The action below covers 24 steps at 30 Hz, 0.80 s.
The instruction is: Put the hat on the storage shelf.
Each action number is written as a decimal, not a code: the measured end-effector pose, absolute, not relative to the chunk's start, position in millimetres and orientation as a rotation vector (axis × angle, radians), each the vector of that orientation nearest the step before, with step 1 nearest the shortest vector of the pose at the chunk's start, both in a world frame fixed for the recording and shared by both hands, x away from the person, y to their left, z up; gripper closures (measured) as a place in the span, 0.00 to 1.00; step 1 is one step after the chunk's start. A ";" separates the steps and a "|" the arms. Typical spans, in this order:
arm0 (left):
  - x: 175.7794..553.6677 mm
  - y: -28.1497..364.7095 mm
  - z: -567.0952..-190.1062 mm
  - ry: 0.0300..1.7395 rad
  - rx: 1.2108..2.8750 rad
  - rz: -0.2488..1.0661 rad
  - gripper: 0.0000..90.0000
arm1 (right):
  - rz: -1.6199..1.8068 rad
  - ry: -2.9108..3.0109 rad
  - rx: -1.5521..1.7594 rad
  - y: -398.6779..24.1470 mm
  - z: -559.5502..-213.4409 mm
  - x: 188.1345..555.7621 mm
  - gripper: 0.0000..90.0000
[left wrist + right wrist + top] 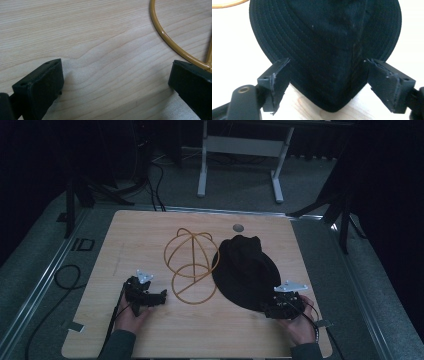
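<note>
A black brimmed hat [245, 270] lies crumpled on the wooden table [150, 235], right of centre. Beside it on its left stands a golden wire hat stand [192, 265] with a ring base. My right gripper [272, 306] is at the hat's near edge. In the right gripper view it [327, 72] stands open, and the hat's folded brim [324, 37] points in between the jaws without being squeezed. My left gripper [162, 296] rests just left of the stand's base. It [116, 75] is open over bare wood, with the base ring [170, 41] close to its right jaw.
A small grey disc [238, 227] sits near the table's far edge. Past the table, a white desk frame [202, 165] stands on grey carpet. Cables [67, 275] lie on the floor at the left. Bare wood stretches along the near edge between my hands.
</note>
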<state>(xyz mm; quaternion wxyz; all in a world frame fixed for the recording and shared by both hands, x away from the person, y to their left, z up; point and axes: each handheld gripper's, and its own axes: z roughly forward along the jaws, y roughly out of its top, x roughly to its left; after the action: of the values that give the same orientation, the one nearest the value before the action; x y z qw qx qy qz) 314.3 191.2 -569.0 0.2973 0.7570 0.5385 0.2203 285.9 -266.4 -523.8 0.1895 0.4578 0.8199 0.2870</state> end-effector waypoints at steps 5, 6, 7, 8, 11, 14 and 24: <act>314.3 191.3 -569.0 1.431 2.014 0.586 0.00 | 0.791 2.319 1.273 -264.2 -518.7 293.3 0.25; 314.3 191.2 -569.0 1.431 2.012 0.586 0.00 | 0.783 2.322 1.274 -264.1 -517.7 294.7 0.26; 314.3 191.3 -569.0 1.430 2.014 0.586 0.00 | 0.778 2.329 1.271 -264.0 -517.1 296.2 0.26; 314.3 191.2 -569.0 1.431 2.012 0.586 0.00 | 0.770 2.333 1.266 -263.8 -516.6 297.6 0.26; 314.3 191.2 -569.1 1.431 2.012 0.586 0.00 | 0.751 2.341 1.257 -263.2 -515.5 301.3 0.26; 314.3 191.0 -569.2 1.432 2.008 0.586 0.00 | 0.747 2.351 1.262 -263.1 -514.4 304.9 0.27; 314.3 191.0 -569.1 1.432 2.008 0.586 0.00 | 0.722 2.364 1.251 -260.2 -509.0 315.2 0.28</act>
<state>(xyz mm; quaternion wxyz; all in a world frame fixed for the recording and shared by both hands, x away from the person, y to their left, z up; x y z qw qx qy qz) 314.3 191.0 -569.1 0.2985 0.7560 0.5392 0.2205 315.2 -260.2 -509.0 0.1845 0.4438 0.8386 0.2563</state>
